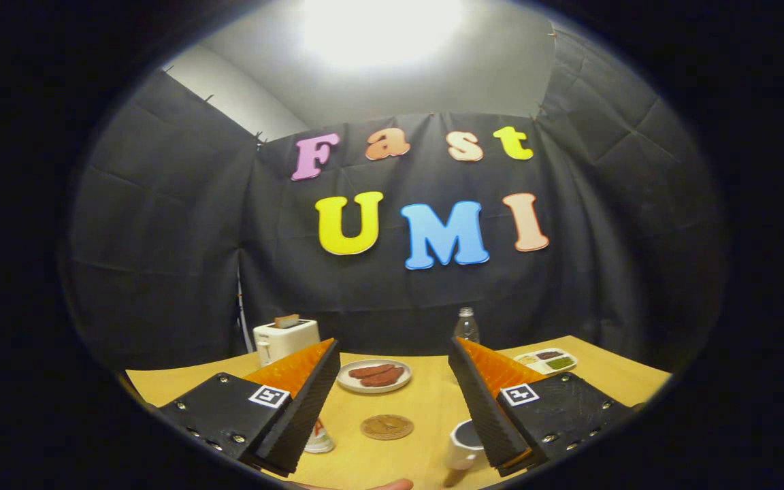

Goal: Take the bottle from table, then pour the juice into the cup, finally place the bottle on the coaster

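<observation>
Claw (392,401): fingers set wide apart, holding nothing, raised over the near edge of the bench (426,408). A fingertip of the person's hand (392,484) shows at 6 o'clock, below the fingers.

Near field: a white cup (463,444) stands at 5 o'clock, touching or partly hidden behind the right finger; its contents cannot be made out. At 7 o'clock a small white object (318,439) with a red mark sits half hidden behind the left finger; what it is cannot be told.

Middle field: the round brown coaster (386,427) lies flat between the fingers, just ahead of them, apart from the cup.

Far field: a plate (373,376) with dark reddish food at 12 o'clock beyond the coaster. A toaster (286,339) at 11 o'clock, a slice standing in its slot. A divided tray (546,361) at 1 o'clock. The bottle (466,325), clear with a pale cap, stands upright at the far edge at about 1 o'clock, its lower half hidden behind the right fingertip.

Assessment: the task appears not yet begun; the step in hand is the approach to the bottle.

Recommendation: keep the fingers spread, carry the claw forward and rightward above the cup and plate, then lower so the bottle's body sits squarely between the fingers. Grip at mid-body, below the neck. Close evenly; a clear bottle may slip or tip if struck by one finger first. Mind the tray nearby.
</observation>
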